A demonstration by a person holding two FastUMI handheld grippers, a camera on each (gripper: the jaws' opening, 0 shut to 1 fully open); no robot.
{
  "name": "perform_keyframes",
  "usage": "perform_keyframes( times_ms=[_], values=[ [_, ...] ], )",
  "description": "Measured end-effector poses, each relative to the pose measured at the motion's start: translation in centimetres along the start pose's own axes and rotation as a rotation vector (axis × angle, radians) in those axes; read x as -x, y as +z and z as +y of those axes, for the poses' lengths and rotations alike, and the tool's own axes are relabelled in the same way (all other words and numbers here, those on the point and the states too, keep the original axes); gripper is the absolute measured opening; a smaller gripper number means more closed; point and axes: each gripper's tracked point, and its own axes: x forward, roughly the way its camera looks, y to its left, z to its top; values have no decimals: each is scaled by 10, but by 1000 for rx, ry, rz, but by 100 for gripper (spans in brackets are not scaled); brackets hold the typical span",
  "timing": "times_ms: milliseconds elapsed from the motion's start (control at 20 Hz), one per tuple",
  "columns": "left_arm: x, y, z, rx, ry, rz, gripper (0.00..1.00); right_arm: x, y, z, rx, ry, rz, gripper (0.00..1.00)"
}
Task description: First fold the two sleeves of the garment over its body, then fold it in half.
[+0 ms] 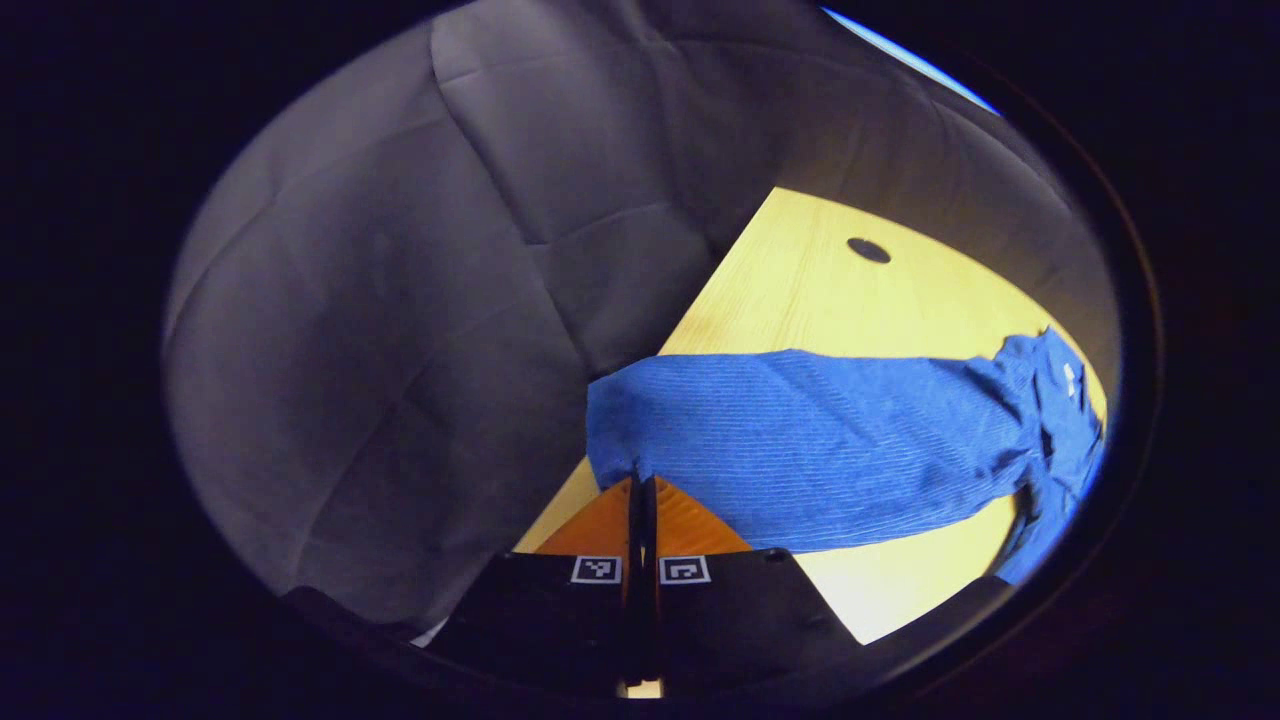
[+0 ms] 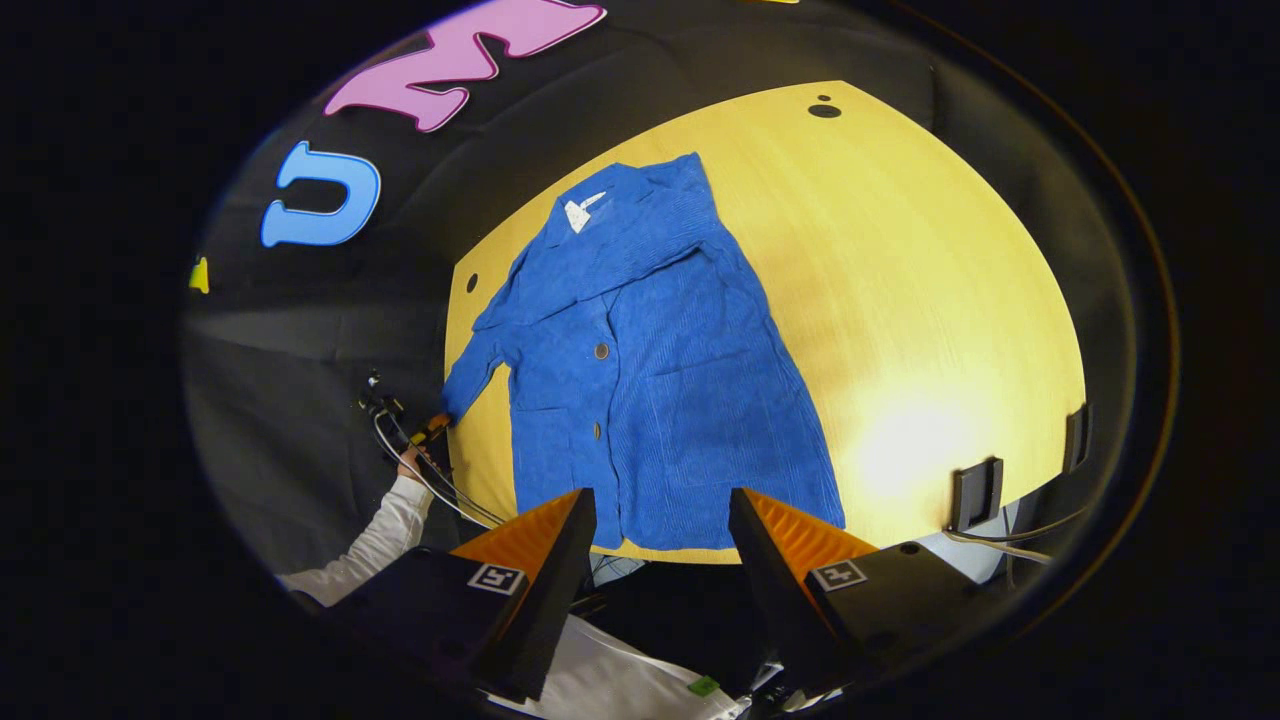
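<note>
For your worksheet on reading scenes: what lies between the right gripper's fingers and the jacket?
Nothing: in the right gripper view the open right gripper hovers over the jacket hem, with jacket cloth seen between its fingers.

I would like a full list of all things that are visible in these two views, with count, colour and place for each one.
garment: one, blue, lying flat on the table with its front up; one sleeve already folded over the body, the other sleeve reaching toward the table edge.
buttons: two seen, dark, down the front of the garment.
table: one, yellow wood, with small dark holes near its far edge.
grey cloth: one, grey, hanging beside the table.
cables: several, dark and light, trailing from the left gripper.
sleeve: one, white, on the person's arm beside the table.
left gripper: one, shut on the garment's sleeve end.
right gripper: one, open, above the garment's hem.
</note>
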Motion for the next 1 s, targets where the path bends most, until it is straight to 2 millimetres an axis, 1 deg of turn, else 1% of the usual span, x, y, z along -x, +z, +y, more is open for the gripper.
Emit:
perform_keyframes(
  times_ms=[50, 100, 200, 300, 350, 400, 500, 550, 600, 700, 800, 850, 900, 950, 1000],
  values=[
    [4, 2, -1, 17, -29, -12, 0, 0, 0, -3, -3, -3, -2, 88],
    [6, 0, -3, 30, -57, -21, 0, 1, -1, -6, -5, -7, -3, 88],
    [16, 6, -2, 50, -107, -56, 0, -2, -3, -9, -9, -6, 1, 88],
    [34, 15, -3, 57, -164, -103, 0, -6, -4, -7, -9, 7, 7, 88],
    [37, 16, -10, 54, -190, -127, 0, -8, -3, -5, -4, 13, 11, 88],
    [46, 22, -12, 45, -220, -153, 0, -10, -4, -4, 2, 18, 16, 88],
    [74, 35, -22, 26, -286, -204, 0, -13, -5, -1, 15, 27, 25, 88],
    [87, 43, -32, 13, -322, -237, 0, -15, -5, 0, 21, 30, 29, 88],
    [108, 51, -44, -2, -355, -260, 0, -17, -6, 0, 27, 34, 30, 88],
    [131, 64, -74, -27, -415, -299, 0, -19, -6, 1, 32, 44, 30, 88],
    [160, 80, -105, -46, -477, -343, 0, -19, -7, 0, 29, 56, 27, 88],
    [173, 92, -119, -49, -500, -386, 0, -19, -7, -1, 27, 61, 24, 87],
    [188, 105, -136, -55, -530, -444, 0, -17, -9, -4, 25, 64, 21, 88],
    [201, 110, -158, -75, -556, -459, 0, -15, -10, -8, 24, 65, 16, 87],
    [213, 110, -179, -94, -587, -464, 0, -12, -11, -12, 22, 66, 12, 88]
  ],
)
